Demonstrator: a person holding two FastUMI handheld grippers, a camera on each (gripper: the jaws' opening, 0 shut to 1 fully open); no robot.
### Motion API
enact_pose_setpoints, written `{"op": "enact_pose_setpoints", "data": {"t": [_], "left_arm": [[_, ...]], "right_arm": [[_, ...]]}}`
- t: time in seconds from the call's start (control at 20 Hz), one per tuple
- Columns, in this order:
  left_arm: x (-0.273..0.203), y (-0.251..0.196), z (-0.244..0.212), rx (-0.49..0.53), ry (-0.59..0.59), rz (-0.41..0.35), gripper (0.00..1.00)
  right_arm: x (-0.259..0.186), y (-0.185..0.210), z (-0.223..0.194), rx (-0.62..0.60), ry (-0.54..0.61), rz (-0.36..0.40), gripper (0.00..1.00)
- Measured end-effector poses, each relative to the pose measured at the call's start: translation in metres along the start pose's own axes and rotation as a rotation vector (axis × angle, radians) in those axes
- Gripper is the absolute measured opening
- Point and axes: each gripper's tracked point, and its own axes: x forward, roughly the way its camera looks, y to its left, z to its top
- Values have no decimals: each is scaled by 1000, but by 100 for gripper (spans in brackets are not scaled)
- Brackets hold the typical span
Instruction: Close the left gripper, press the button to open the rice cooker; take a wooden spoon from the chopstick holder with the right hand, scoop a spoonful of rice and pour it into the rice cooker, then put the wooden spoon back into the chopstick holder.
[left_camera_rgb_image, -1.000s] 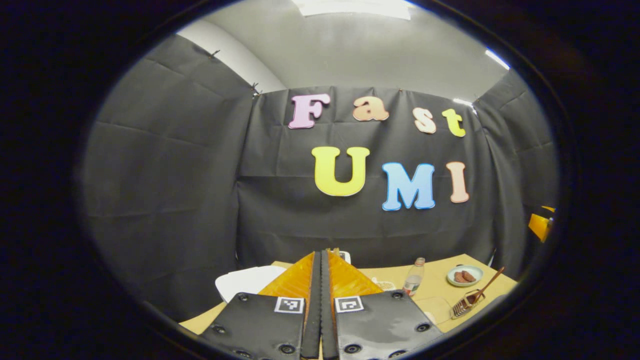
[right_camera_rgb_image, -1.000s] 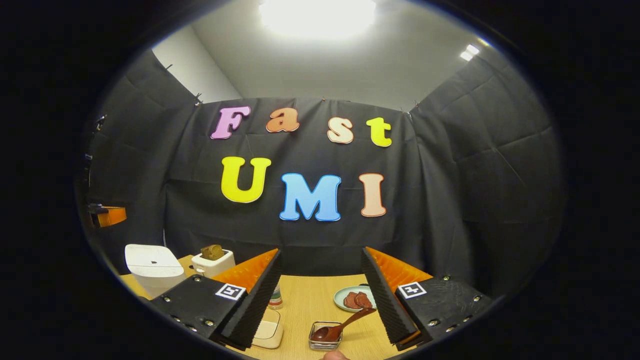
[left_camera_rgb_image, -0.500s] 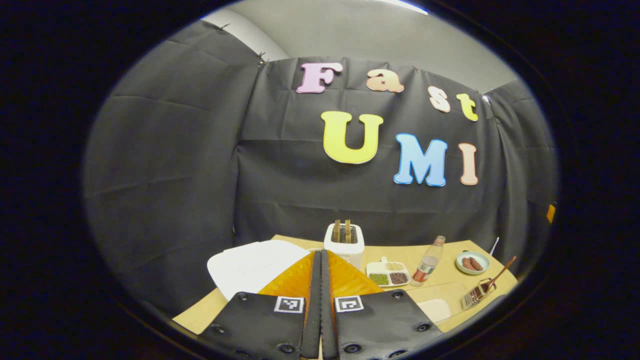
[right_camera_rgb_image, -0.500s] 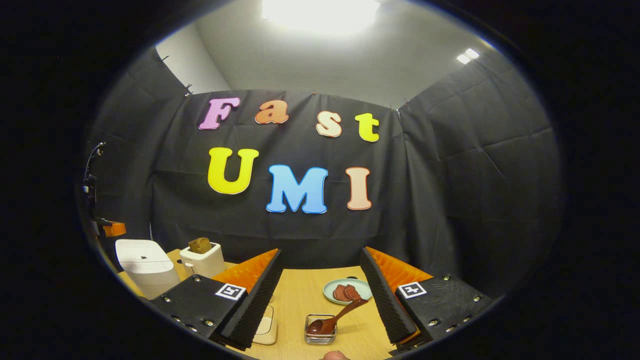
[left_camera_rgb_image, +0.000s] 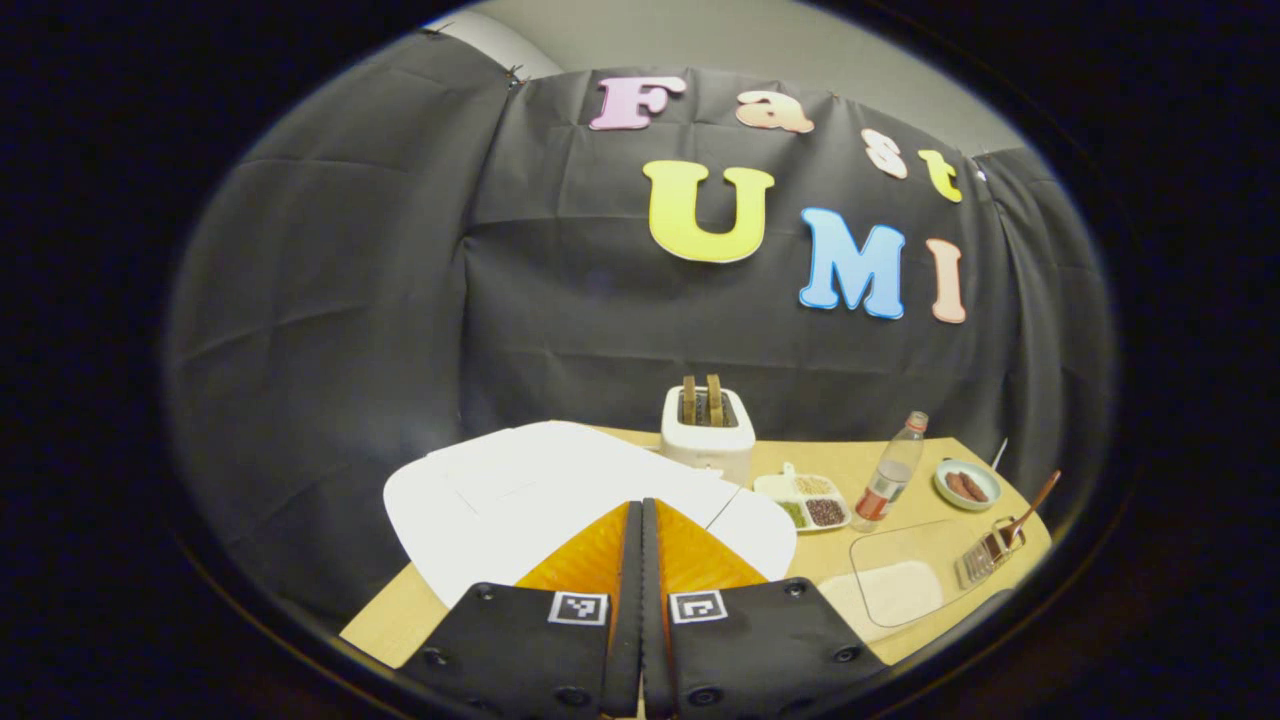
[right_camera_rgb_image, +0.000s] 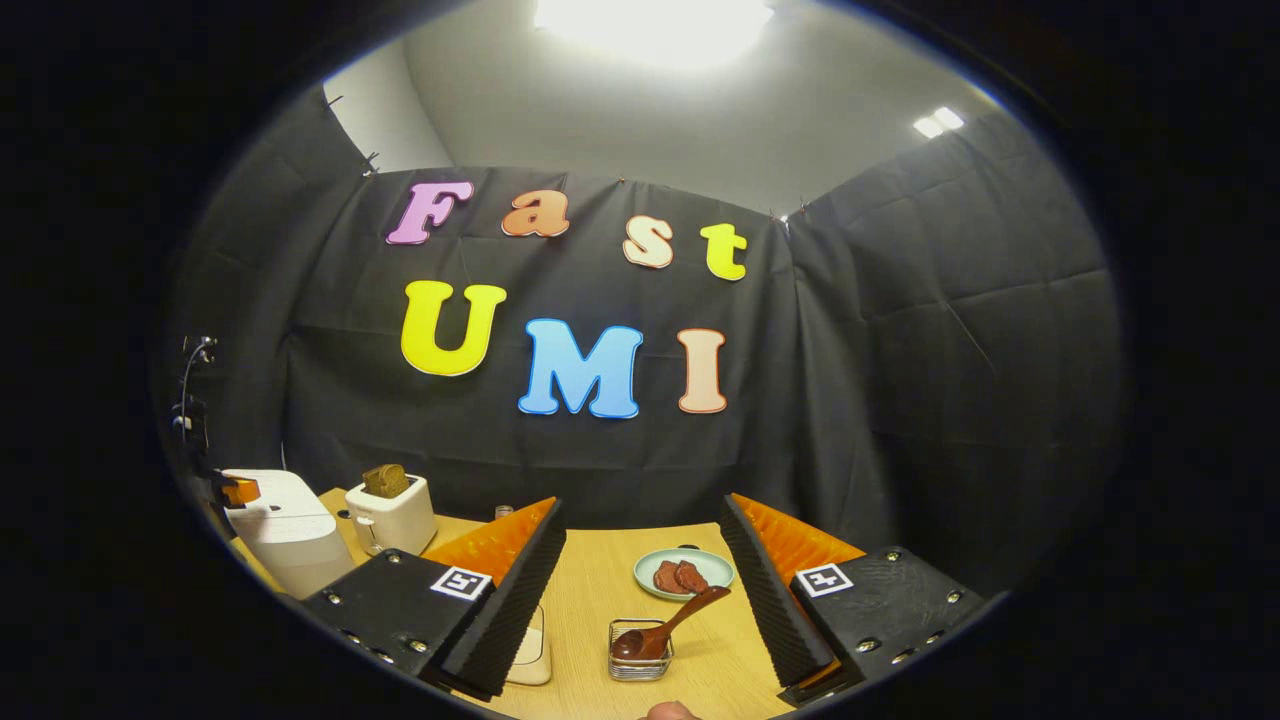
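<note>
The white rice cooker (left_camera_rgb_image: 520, 495) lies just under and ahead of my left gripper (left_camera_rgb_image: 641, 508), whose fingers are pressed together with nothing between them; its lid is down. In the right gripper view the cooker (right_camera_rgb_image: 290, 525) stands at the far left with the left gripper (right_camera_rgb_image: 240, 491) just above its top. My right gripper (right_camera_rgb_image: 642, 510) is open and hangs over the table. Between and below its fingers the wooden spoon (right_camera_rgb_image: 668, 630) leans in the wire chopstick holder (right_camera_rgb_image: 640, 660). A clear container of rice (left_camera_rgb_image: 898, 588) sits left of the holder (left_camera_rgb_image: 985, 555).
A white toaster (left_camera_rgb_image: 708, 432) with bread stands behind the cooker. A divided dish of beans (left_camera_rgb_image: 808, 498), a bottle (left_camera_rgb_image: 890, 470) and a plate of meat (right_camera_rgb_image: 685, 572) sit along the wooden table (right_camera_rgb_image: 600, 590). Black cloth walls close it in.
My left gripper has tipped down and moved closer to the rice cooker, whose lid now looms large. The right gripper stays open and has barely shifted.
</note>
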Motion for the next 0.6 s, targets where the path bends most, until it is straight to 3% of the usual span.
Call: {"op": "enact_pose_setpoints", "data": {"t": [0.6], "left_arm": [[13,4,-24,6,44,20,9]], "right_arm": [[0,1,5,-23,-15,7,95]]}}
